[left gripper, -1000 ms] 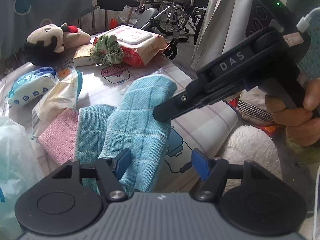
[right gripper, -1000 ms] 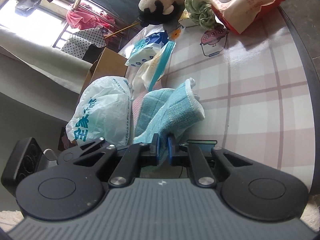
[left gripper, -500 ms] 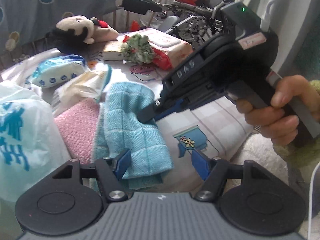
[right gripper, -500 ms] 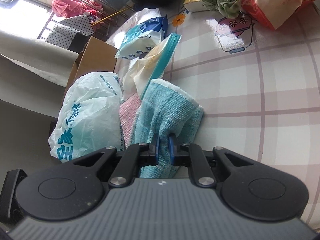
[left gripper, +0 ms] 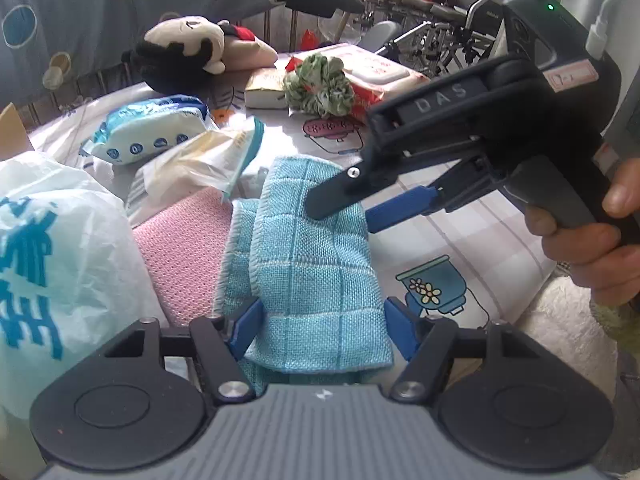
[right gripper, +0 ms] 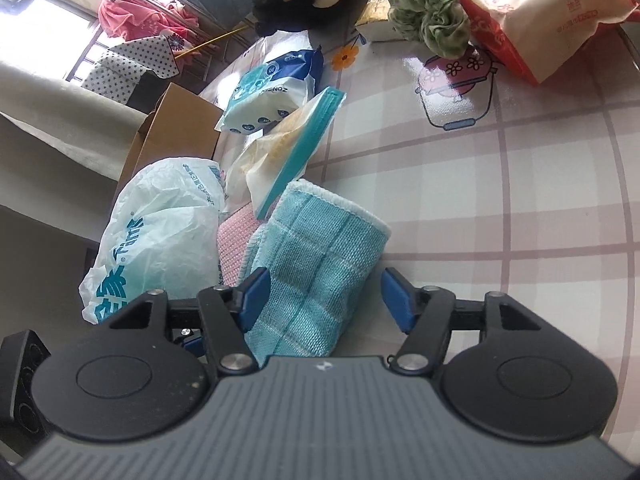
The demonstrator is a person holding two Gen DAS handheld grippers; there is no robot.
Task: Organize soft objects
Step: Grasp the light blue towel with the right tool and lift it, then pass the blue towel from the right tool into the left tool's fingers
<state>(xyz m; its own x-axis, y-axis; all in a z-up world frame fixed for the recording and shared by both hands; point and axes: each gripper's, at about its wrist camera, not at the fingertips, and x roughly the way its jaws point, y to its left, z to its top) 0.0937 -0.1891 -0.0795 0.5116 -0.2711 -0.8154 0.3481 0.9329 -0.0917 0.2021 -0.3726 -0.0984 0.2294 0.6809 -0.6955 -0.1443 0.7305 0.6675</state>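
Between both open tongs (right gripper: 326, 300), blue cloth (right gripper: 320, 256)

The folded cloth (left gripper: 316, 276) is laid on the worktop (left gripper: 460, 240), overlapping a second cloth (left gripper: 180, 256) to its left. Further left a plastic bag (left gripper: 52, 248) is set. Behind the cloths a zip pouch (left gripper: 200, 164) and a tissue pack (left gripper: 148, 132) are placed, with a plush toy (left gripper: 188, 52), scrunchie (left gripper: 320, 88) and wipes pack (left gripper: 372, 76) along the far edge.

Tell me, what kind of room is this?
Probably a lived-in room at home. A plush toy and a wet wipes pack sit on a table with a cartoon-print plaid cover, and a wheelchair is parked behind.
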